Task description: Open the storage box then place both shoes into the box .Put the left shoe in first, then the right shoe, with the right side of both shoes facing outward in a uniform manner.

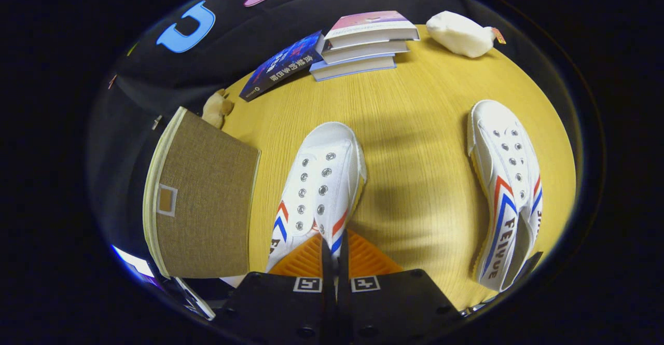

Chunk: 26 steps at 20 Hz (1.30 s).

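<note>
A white canvas shoe (321,179) with red and blue stripes points away from me, toe toward the books. Its heel end sits between my fingers, and my gripper (333,254) is shut on the rim of its opening. It throws a soft shadow on the yellow wooden table (415,127) to its right. A second matching shoe (506,189) lies apart on the table to the right, rolled partly onto its side. The brown fabric storage box (205,205) with cream trim stands just left of the held shoe, its label-window face toward me. Its inside is hidden.
A stack of three books (363,44) and a leaning blue book (282,65) lie at the table's far edge. A white plush toy (459,33) sits at the far right. A small tan plush (217,107) rests behind the box. Bare table shows between the shoes.
</note>
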### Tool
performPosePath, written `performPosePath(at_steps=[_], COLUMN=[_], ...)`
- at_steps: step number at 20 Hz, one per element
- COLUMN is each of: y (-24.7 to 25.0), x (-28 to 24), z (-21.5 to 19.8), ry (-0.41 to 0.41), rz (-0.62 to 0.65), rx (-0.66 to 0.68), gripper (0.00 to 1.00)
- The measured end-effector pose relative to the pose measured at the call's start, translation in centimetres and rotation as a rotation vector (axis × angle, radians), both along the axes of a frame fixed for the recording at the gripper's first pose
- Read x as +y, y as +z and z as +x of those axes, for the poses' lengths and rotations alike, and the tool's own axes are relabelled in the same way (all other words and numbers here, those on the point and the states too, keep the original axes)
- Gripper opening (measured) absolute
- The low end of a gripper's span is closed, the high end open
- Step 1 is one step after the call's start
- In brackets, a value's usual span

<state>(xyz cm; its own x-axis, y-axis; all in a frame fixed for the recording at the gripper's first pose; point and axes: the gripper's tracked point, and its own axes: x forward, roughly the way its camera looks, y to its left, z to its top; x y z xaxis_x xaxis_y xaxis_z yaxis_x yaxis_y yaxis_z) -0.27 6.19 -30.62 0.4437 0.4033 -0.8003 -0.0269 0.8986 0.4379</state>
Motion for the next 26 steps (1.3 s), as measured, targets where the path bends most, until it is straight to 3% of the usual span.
performPosePath(at_steps=[3, 9, 15, 21, 26], y=[4.0, 13.8, 20.9, 22.4, 19.8], x=[-0.4, -1.1, 5.8, 15.8, 22.4], z=[-0.1, -1.6, -2.6, -2.0, -2.7], ry=[-0.057, -0.094, -0.083, 0.02, 0.079], rz=[0.01, -0.049, 0.049, 0.109, 0.115], rx=[-0.034, -0.133, -0.188, -0.199, -0.152], gripper=[0.06, 0.05, 0.05, 0.05, 0.05])
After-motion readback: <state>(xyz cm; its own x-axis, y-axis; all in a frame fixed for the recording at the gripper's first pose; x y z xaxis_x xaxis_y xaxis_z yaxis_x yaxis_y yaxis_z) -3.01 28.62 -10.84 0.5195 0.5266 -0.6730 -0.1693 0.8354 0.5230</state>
